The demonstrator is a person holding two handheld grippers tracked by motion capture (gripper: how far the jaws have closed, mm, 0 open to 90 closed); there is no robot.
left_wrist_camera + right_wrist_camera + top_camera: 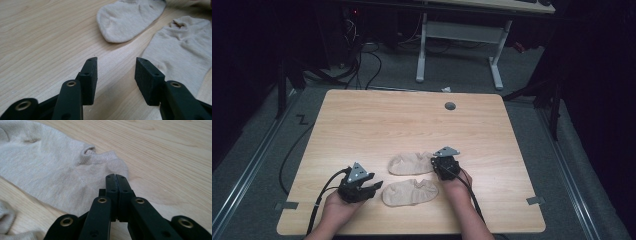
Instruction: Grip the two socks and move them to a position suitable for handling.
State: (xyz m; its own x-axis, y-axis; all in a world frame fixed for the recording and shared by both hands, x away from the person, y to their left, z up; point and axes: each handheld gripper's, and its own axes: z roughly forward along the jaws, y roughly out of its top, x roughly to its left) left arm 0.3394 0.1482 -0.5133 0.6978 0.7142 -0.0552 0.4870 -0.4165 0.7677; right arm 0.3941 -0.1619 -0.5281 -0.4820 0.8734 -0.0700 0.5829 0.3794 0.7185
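Two beige ankle socks lie side by side on the wooden table (387, 120). The far sock (409, 163) (127, 18) (50, 162) has its heel end at my right gripper (435, 162) (116, 177), whose jaws are pressed together on the edge of the heel fabric. The near sock (409, 193) (180, 47) (7, 220) lies flat, with its toe end toward my left gripper (376, 186) (116, 63). That gripper is open just above the bare wood, a short way from the toe, and holds nothing.
A grey round cap (450, 106) sits in the tabletop near its far edge. A white desk frame (459, 40) and cables (362, 60) stand on the floor beyond the table. Cables trail from both grippers toward the front edge.
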